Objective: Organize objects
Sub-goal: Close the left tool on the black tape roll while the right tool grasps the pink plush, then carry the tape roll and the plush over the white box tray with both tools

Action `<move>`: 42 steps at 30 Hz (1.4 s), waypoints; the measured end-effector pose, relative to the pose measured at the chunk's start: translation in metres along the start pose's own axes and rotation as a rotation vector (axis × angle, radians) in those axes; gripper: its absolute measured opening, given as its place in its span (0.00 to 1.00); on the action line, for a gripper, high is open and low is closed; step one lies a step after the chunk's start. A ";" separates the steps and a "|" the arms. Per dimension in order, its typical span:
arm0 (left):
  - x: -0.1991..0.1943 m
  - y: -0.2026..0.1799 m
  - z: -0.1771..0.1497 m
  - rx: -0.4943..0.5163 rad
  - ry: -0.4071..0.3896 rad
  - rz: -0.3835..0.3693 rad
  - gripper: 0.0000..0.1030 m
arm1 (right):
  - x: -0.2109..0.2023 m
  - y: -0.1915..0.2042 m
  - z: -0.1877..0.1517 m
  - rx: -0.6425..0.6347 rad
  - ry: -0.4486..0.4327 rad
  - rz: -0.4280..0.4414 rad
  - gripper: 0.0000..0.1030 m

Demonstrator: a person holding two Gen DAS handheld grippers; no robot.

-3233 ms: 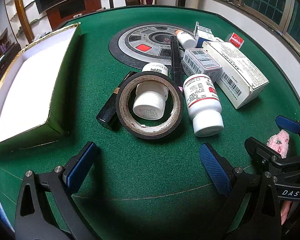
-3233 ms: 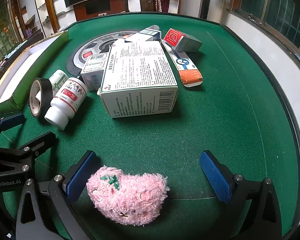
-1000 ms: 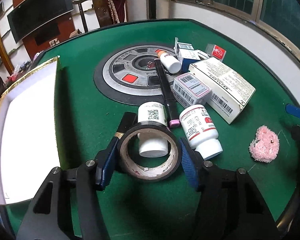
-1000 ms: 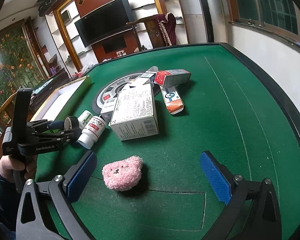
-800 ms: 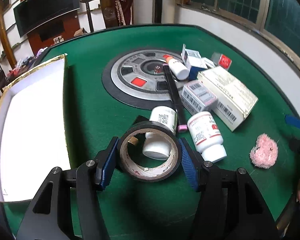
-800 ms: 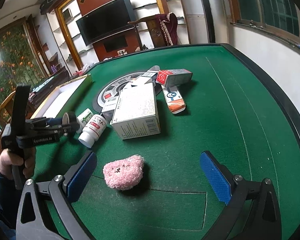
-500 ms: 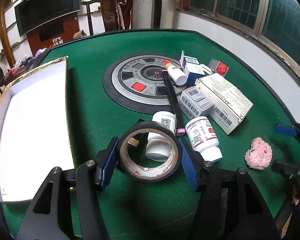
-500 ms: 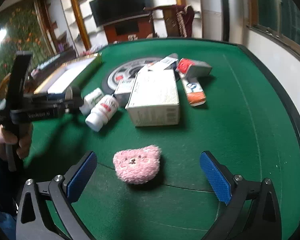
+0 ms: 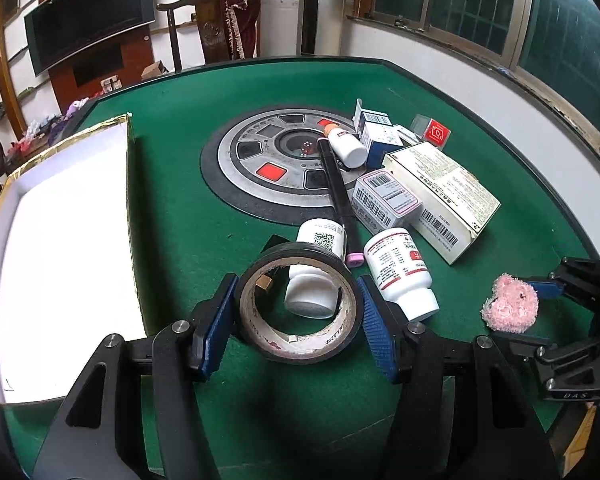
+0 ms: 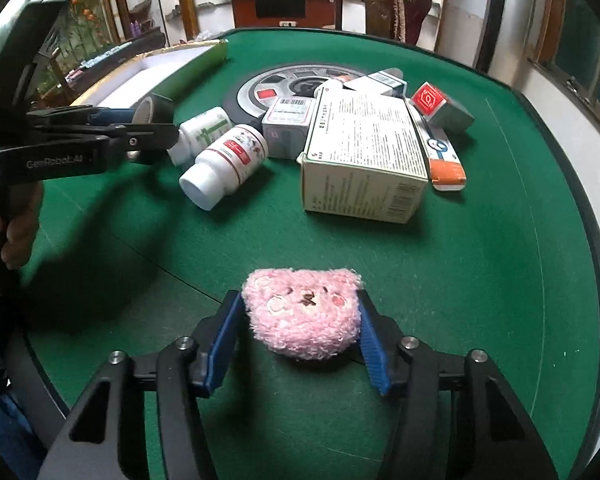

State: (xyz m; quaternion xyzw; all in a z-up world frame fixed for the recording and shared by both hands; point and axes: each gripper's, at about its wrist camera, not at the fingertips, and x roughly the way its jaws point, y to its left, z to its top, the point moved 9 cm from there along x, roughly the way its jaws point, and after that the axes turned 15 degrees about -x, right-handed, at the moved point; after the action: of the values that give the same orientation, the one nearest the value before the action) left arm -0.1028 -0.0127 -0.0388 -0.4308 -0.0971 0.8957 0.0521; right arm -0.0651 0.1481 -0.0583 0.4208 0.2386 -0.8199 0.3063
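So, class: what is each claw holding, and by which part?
Left claw grips the tape roll across its outer rim. Right claw, jaws just closing, pinches the pink plush toy by its sides.

A roll of black tape [image 9: 298,306] is clamped between the left gripper [image 9: 296,318] pads, with white pill bottles [image 9: 400,278] just beyond it.

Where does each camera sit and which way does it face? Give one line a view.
Left wrist: on the left gripper, looking down past its tape roll at the green table.
Right wrist: on the right gripper, its jaws just closed around the pink plush; a hand shows.
Shared: both show the large box, the bottles and the plush.
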 end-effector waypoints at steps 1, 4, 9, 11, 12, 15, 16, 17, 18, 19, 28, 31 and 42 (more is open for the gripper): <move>0.000 0.000 0.000 0.000 0.000 -0.001 0.58 | -0.001 0.000 -0.001 -0.001 -0.002 0.003 0.47; 0.000 -0.001 -0.001 0.004 0.001 -0.002 0.58 | -0.001 -0.001 -0.002 0.004 -0.002 -0.005 0.45; -0.001 0.000 0.000 0.000 -0.003 -0.001 0.58 | -0.003 -0.005 -0.002 0.027 -0.021 -0.001 0.45; -0.001 0.000 0.000 0.000 -0.004 -0.004 0.58 | -0.004 -0.006 -0.001 0.037 -0.032 -0.009 0.45; -0.002 0.000 0.000 0.000 -0.007 -0.003 0.58 | -0.006 -0.007 0.000 0.042 -0.041 -0.010 0.44; -0.004 -0.001 0.001 -0.001 -0.012 -0.009 0.58 | -0.010 -0.010 0.000 0.068 -0.063 -0.013 0.44; -0.004 -0.001 0.001 0.001 -0.013 -0.011 0.58 | -0.011 -0.011 0.001 0.079 -0.069 -0.009 0.44; -0.005 -0.001 0.001 0.001 -0.015 -0.013 0.58 | -0.012 -0.011 0.002 0.088 -0.077 -0.002 0.44; -0.006 -0.001 0.001 -0.001 -0.017 -0.015 0.58 | -0.011 -0.012 0.003 0.095 -0.081 0.000 0.44; -0.007 -0.001 0.001 -0.001 -0.018 -0.017 0.58 | -0.011 -0.012 0.005 0.103 -0.083 -0.001 0.44; -0.019 0.004 0.010 -0.024 -0.049 -0.043 0.58 | -0.017 -0.004 0.023 0.105 -0.107 0.007 0.44; -0.027 0.012 0.017 -0.054 -0.066 -0.057 0.58 | -0.020 0.001 0.034 0.094 -0.120 0.009 0.44; -0.048 0.065 0.040 -0.241 -0.150 0.011 0.58 | -0.024 0.027 0.094 0.025 -0.167 0.023 0.44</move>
State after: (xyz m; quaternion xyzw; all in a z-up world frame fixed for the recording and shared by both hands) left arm -0.1050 -0.0900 0.0080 -0.3663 -0.2052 0.9075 -0.0121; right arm -0.0864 0.0750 0.0084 0.3572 0.1972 -0.8516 0.3292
